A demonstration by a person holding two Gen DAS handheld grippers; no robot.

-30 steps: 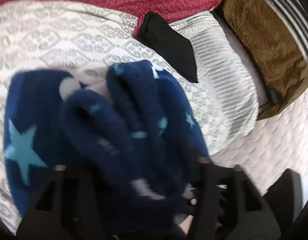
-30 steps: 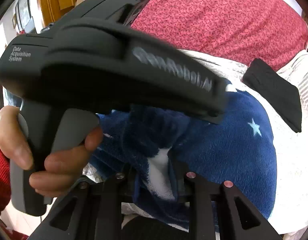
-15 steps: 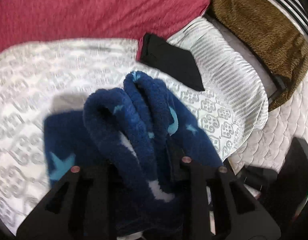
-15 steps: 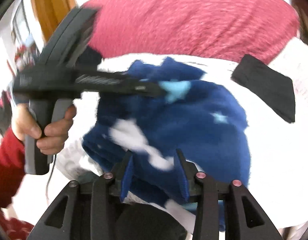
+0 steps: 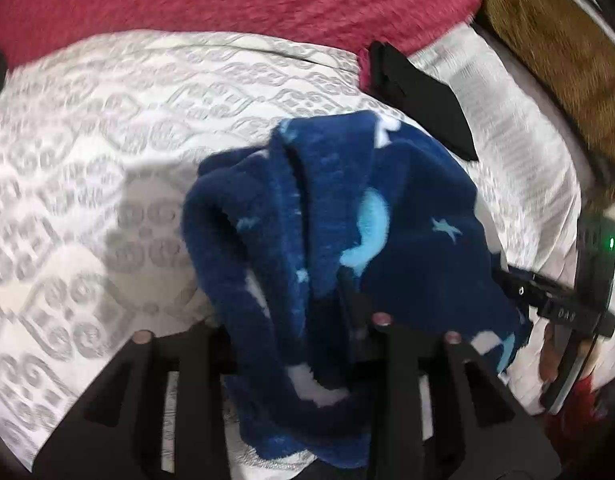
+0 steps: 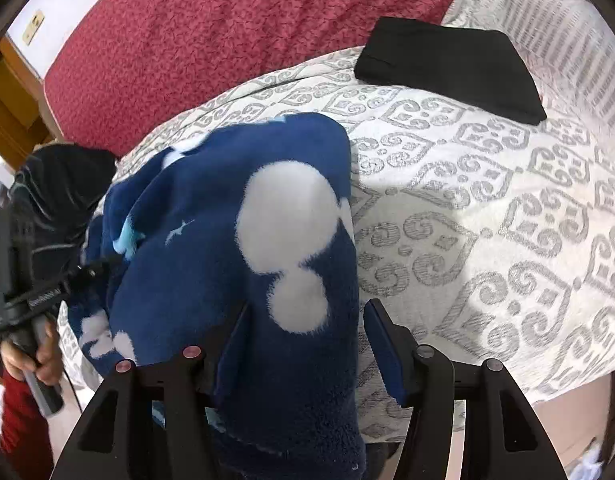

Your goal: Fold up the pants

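Both grippers busy: left gripper clamped on bunched blue fleece pants, lifted over patterned bedspread; right gripper spread wide around fabric, probably resetting for fold

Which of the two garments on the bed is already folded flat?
The black garment, lying as a neat flat rectangle near the red blanket. The blue fleece pants are bunched up, held by the left tool and hanging between the right tool's fingers.
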